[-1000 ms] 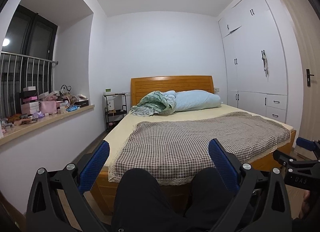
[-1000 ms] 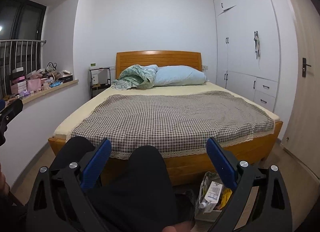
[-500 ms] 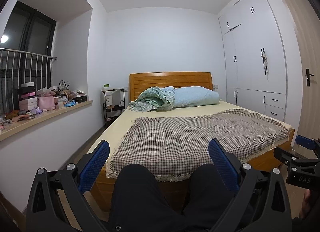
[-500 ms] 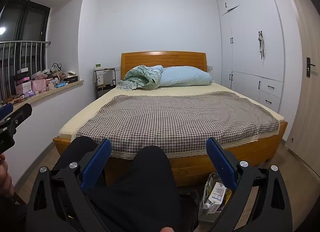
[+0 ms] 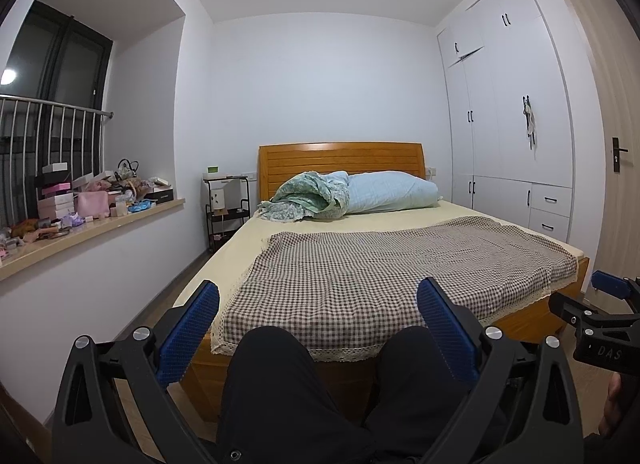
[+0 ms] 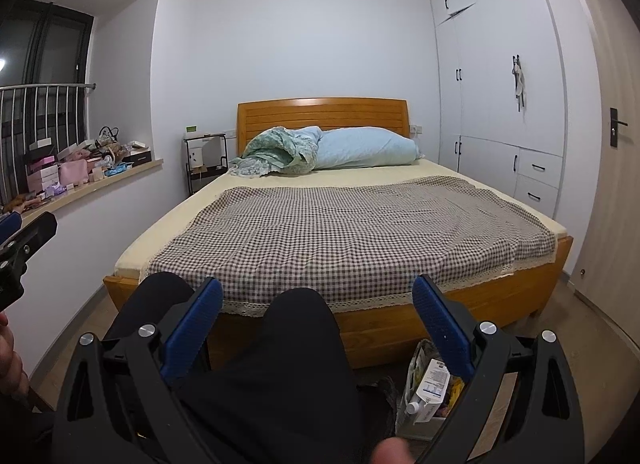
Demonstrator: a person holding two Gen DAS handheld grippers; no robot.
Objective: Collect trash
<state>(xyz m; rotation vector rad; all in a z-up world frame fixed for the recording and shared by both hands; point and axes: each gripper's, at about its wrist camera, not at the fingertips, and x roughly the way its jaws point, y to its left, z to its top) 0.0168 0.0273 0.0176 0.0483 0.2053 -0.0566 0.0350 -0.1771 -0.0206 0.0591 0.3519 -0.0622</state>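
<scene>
A home bedroom: a wooden bed (image 6: 440, 328) with checked blanket (image 6: 352, 236) fills the middle, white wardrobe (image 6: 496, 104) at three o'clock, cluttered windowsill (image 5: 92, 232), perhaps cosmetics boxes, at nine o'clock.

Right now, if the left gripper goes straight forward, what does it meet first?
Probably the checked cover on the bed. The left gripper is open and empty, above the person's knees; depth is unclear.

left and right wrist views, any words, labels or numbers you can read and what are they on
"DAS": on the black body of the right gripper, seen in the left wrist view.
Carton in the floor bin: printed label, too small to read.
Boxes on the windowsill: print too blurred to read.
</scene>
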